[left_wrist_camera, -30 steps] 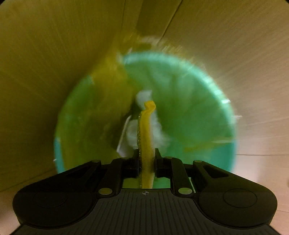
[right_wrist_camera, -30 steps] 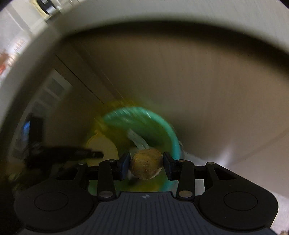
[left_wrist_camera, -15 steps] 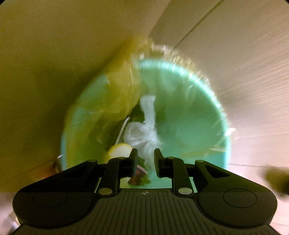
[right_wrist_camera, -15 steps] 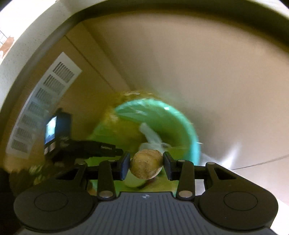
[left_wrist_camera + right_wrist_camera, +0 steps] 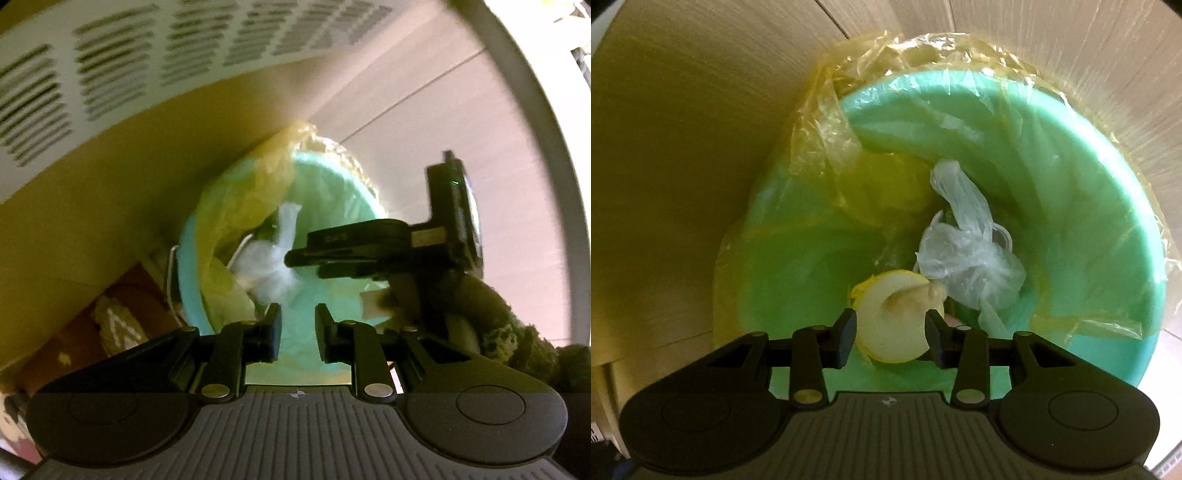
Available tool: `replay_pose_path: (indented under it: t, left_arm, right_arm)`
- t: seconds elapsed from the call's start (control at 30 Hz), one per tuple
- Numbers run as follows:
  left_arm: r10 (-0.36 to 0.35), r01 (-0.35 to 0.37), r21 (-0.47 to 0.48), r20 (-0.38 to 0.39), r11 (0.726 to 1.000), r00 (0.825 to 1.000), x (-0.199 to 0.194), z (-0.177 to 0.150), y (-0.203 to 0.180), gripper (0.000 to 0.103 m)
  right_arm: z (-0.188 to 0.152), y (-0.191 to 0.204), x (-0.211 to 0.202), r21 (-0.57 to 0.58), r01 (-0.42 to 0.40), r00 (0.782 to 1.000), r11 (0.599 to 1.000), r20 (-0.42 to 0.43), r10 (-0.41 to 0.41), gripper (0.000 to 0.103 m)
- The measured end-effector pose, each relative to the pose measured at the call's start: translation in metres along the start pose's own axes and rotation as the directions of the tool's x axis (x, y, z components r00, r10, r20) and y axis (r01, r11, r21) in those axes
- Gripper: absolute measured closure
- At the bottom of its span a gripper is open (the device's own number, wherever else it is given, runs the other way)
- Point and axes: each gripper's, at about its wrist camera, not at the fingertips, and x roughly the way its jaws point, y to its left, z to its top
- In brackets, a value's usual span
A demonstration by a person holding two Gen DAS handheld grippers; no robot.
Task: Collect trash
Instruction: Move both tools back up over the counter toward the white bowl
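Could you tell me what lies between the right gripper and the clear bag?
Right wrist view: a pale, yellow-rimmed round scrap sits between the jaws of the right gripper, which have just been opening, just before the clear bag.

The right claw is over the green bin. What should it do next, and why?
Probably lift the right gripper away from the bin to fetch more trash. Its jaws have just been opening and the pads press nothing. A blurred brownish scrap shows beyond them, over a yellow peel in the bin, apparently dropping.
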Motion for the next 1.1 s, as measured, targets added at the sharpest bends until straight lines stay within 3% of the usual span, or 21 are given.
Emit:
replay_pose_path:
  t: [0.03, 0.13, 0.3, 0.47, 0.53, 0.63, 0.77, 0.87, 0.97, 1.03, 1.1]
  left_arm:
    - [0.001, -0.001, -0.002, 0.007, 1.0, 1.0, -0.004, 0.0, 0.002, 0.081]
    - [0.004, -0.004, -0.002, 0.039, 1.0, 0.999, -0.016, -0.001, -0.003, 0.081]
    - [-0.013, 0.009, 0.04, 0.111, 0.999, 0.994, -0.069, -0.009, -0.027, 0.081]
    - [-0.056, 0.037, 0.086, 0.233, 0.996, 0.971, -0.139, -0.016, -0.057, 0.081]
    - [-0.051, 0.024, 0.091, 0.304, 0.996, 0.951, -0.168, -0.018, -0.064, 0.081]
    - [-0.005, -0.017, 0.048, 0.431, 0.999, 0.902, -0.219, -0.014, -0.058, 0.081]
    - [0.106, -0.072, -0.082, 0.563, 0.994, 0.82, -0.267, -0.004, -0.034, 0.081]
    - [0.22, -0.132, -0.189, 0.592, 0.973, 0.775, -0.297, 0.003, -0.014, 0.081]
    - [0.307, -0.161, -0.287, 0.59, 0.944, 0.747, -0.304, 0.01, 0.008, 0.081]
    - [0.313, -0.146, -0.313, 0.592, 0.938, 0.742, -0.308, 0.014, 0.026, 0.081]
    - [0.295, -0.119, -0.316, 0.596, 0.941, 0.747, -0.31, 0.018, 0.036, 0.081]
  right_arm:
    - [-0.003, 0.001, -0.009, 0.006, -0.005, 1.0, 1.0, 0.014, 0.005, 0.048]
    - [-0.011, -0.001, -0.045, 0.02, -0.006, 0.998, 1.0, 0.064, 0.004, 0.048]
    - [-0.045, 0.008, -0.124, 0.01, -0.014, 0.984, 1.0, 0.179, 0.012, 0.048]
    - [-0.074, 0.043, -0.203, -0.138, -0.001, 0.955, 0.99, 0.293, 0.042, 0.048]
    - [-0.085, 0.07, -0.232, -0.257, 0.032, 0.932, 0.966, 0.357, 0.064, 0.047]
    - [-0.092, 0.11, -0.266, -0.39, 0.08, 0.888, 0.917, 0.446, 0.111, 0.045]
    - [-0.082, 0.164, -0.316, -0.505, 0.097, 0.803, 0.857, 0.549, 0.233, 0.032]
    - [-0.055, 0.206, -0.342, -0.535, 0.074, 0.762, 0.841, 0.574, 0.299, 0.03]
    - [-0.008, 0.251, -0.36, -0.524, 0.034, 0.737, 0.851, 0.589, 0.333, 0.029]
    - [0.032, 0.275, -0.366, -0.494, 0.007, 0.734, 0.869, 0.593, 0.331, 0.029]
    - [0.082, 0.302, -0.37, -0.439, -0.024, 0.745, 0.898, 0.591, 0.309, 0.029]
